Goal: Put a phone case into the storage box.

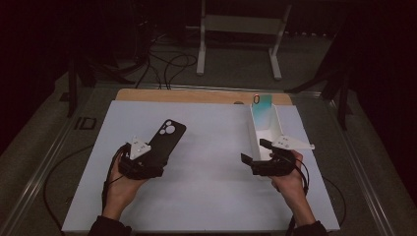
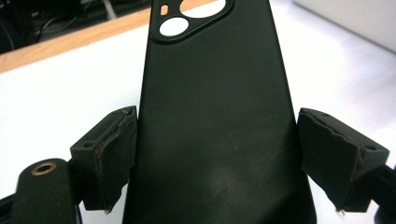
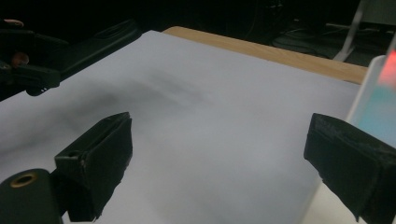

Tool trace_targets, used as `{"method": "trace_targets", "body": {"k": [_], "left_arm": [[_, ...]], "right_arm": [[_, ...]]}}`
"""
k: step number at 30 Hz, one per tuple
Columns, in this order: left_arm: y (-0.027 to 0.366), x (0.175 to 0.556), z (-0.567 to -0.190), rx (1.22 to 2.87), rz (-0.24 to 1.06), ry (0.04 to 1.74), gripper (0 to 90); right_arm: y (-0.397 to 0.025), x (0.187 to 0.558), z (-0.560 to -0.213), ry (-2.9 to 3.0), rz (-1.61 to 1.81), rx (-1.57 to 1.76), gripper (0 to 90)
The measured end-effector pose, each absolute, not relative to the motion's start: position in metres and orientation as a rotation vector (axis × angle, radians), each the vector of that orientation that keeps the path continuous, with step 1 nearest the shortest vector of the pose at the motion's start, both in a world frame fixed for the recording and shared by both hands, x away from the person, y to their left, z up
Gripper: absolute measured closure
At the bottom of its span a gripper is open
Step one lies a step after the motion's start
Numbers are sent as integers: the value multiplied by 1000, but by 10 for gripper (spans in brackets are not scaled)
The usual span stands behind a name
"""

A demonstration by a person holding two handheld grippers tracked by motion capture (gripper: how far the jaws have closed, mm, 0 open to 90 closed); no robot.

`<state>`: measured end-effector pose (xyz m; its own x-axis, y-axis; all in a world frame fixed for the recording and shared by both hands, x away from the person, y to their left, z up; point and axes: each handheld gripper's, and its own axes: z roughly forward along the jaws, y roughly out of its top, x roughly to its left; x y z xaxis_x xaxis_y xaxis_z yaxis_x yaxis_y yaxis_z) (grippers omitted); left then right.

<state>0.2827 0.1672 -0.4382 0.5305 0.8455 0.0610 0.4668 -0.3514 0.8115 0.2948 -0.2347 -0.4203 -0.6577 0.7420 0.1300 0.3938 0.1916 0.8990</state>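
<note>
A black phone case [image 1: 167,135] with camera cut-outs lies back side up on the white mat, left of centre. My left gripper [image 1: 153,156] is shut on its near end. In the left gripper view both pads [image 2: 116,149] press the long edges of the case [image 2: 215,93]. At the right, my right gripper [image 1: 254,151] hovers open over the mat with nothing between its jaws [image 3: 219,140]. Just beyond it, a teal phone [image 1: 262,104] leans in a narrow white tray [image 1: 254,130].
The white mat [image 1: 206,172] covers a wooden tabletop [image 1: 196,96] whose far edge shows. A white stand [image 1: 236,24] and cables lie on the dark floor beyond. In the right gripper view the tray wall [image 3: 369,93] rises close at right.
</note>
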Motion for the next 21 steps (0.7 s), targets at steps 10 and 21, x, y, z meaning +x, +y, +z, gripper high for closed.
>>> {"method": "trace_targets", "body": {"k": [10,21], "left_arm": [[147,279,-430,2004,638,965,158],[124,277,-427,2012,625,869,158]], "right_arm": [[-216,304,-413,2195,1478,1057,77],[-205,311,-409,2226,1481,1053,77]]}}
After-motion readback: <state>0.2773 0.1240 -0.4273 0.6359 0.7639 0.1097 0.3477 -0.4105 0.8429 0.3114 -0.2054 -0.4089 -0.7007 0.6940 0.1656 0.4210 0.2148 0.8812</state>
